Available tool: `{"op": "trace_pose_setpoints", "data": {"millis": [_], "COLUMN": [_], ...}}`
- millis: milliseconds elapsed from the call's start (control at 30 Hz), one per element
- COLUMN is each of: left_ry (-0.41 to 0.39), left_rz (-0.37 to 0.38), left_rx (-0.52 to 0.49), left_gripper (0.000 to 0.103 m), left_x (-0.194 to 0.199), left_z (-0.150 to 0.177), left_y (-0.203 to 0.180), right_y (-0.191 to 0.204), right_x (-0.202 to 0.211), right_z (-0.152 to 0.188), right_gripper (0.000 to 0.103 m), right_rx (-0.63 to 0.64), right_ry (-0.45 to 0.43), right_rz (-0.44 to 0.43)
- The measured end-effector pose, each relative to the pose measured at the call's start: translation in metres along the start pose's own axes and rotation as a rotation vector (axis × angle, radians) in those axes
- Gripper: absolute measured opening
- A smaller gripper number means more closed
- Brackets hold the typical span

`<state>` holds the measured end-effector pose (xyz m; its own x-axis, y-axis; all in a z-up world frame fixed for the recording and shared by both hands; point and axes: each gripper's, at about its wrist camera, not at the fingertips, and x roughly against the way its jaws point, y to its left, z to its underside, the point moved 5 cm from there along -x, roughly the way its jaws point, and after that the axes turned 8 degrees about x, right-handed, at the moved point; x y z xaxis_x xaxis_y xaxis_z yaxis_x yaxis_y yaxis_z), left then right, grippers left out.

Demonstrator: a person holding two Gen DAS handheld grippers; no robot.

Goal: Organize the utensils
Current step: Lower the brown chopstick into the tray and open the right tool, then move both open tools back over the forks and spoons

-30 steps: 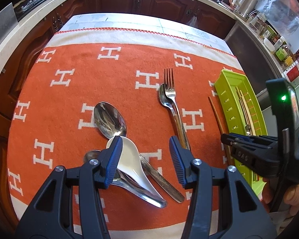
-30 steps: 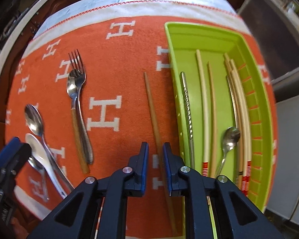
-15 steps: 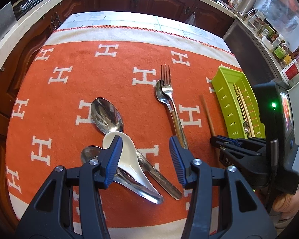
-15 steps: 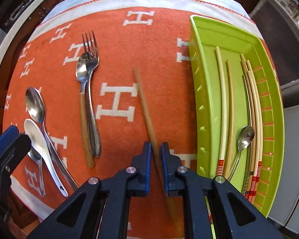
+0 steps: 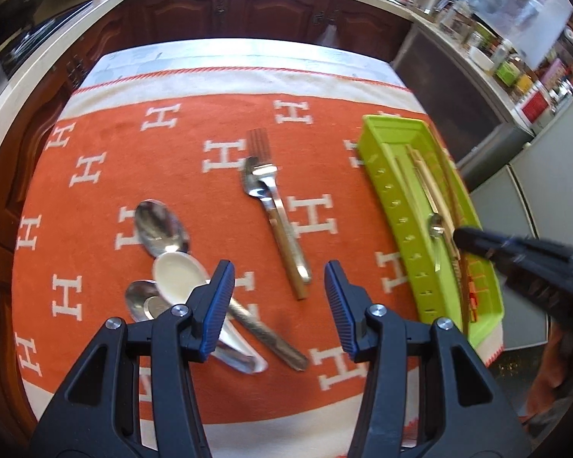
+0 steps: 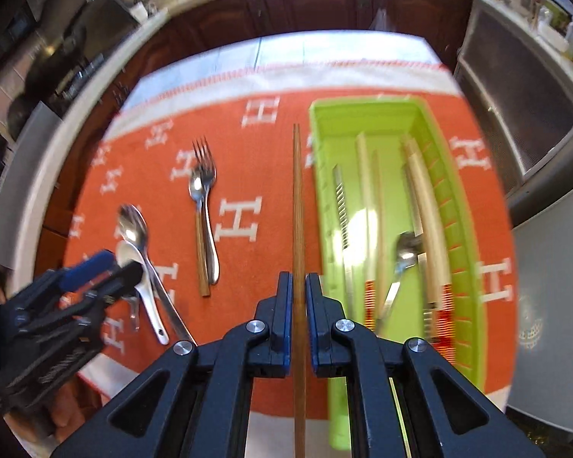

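Note:
My right gripper [image 6: 298, 286] is shut on a brown wooden chopstick [image 6: 297, 198] and holds it lifted, just left of the green tray [image 6: 466, 229]. The tray holds several chopsticks and a small spoon [image 6: 403, 252]. In the left wrist view the right gripper [image 5: 477, 238] hovers over the tray [image 5: 401, 229]. My left gripper [image 5: 279, 297] is open and empty above the orange cloth. A fork and spoon [image 5: 271, 206] lie in the middle. A white soup spoon [image 5: 179, 271] lies over metal spoons [image 5: 160, 225] at the left.
The orange cloth with white H marks [image 5: 95, 175] covers the table. Dark wood cabinets [image 5: 248, 11] stand behind, and a counter with jars [image 5: 508, 65] is at the back right. A grey appliance [image 6: 554, 286] stands right of the table.
My right gripper has closed on the brown chopstick and lifted it off the cloth, swinging toward the tray. My left gripper has stayed open and risen slightly.

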<state>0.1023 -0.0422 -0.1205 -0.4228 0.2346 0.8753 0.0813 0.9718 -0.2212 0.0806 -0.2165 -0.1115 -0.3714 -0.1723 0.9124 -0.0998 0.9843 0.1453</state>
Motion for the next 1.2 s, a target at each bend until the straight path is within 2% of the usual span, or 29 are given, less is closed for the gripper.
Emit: {"op": "trace_pose_setpoints", "data": {"millis": [133, 233, 333, 500, 567, 633, 733, 933, 1200], "left_ry": [-0.001, 0.005, 0.007, 0.008, 0.014, 0.018, 0.023, 0.016, -0.042], "left_rz": [0.023, 0.052, 0.068, 0.050, 0.041, 0.035, 0.030, 0.030, 0.008], "left_rx": [-0.051, -0.072, -0.077, -0.069, -0.058, -0.049, -0.036, -0.023, -0.017], "left_gripper": [0.046, 0.046, 0.046, 0.046, 0.046, 0.046, 0.048, 0.051, 0.051], "left_x": [0.002, -0.001, -0.006, -0.015, -0.020, -0.023, -0.026, -0.020, 0.013], "left_z": [-0.004, -0.011, -0.020, -0.032, -0.035, -0.038, -0.041, -0.044, -0.047], "left_y": [-0.031, -0.056, -0.075, -0.088, -0.087, -0.085, -0.079, -0.069, -0.047], "right_y": [-0.023, -0.048, -0.066, -0.096, -0.104, -0.108, -0.108, -0.089, -0.052], "right_x": [0.046, 0.059, 0.053, 0.030, 0.025, 0.022, 0.019, 0.013, 0.024], "right_z": [-0.008, -0.018, -0.025, -0.032, -0.032, -0.030, -0.028, -0.033, -0.025], "right_gripper": [0.006, 0.006, 0.006, 0.007, 0.010, 0.023, 0.034, 0.035, 0.035], "right_rx": [-0.004, -0.010, -0.006, -0.009, -0.022, -0.031, -0.035, -0.057, -0.042], "right_ry": [-0.065, -0.080, -0.072, -0.030, -0.010, -0.013, -0.041, -0.092, -0.141], "right_rz": [0.020, 0.060, 0.105, 0.143, 0.131, 0.131, 0.132, 0.083, -0.024]}}
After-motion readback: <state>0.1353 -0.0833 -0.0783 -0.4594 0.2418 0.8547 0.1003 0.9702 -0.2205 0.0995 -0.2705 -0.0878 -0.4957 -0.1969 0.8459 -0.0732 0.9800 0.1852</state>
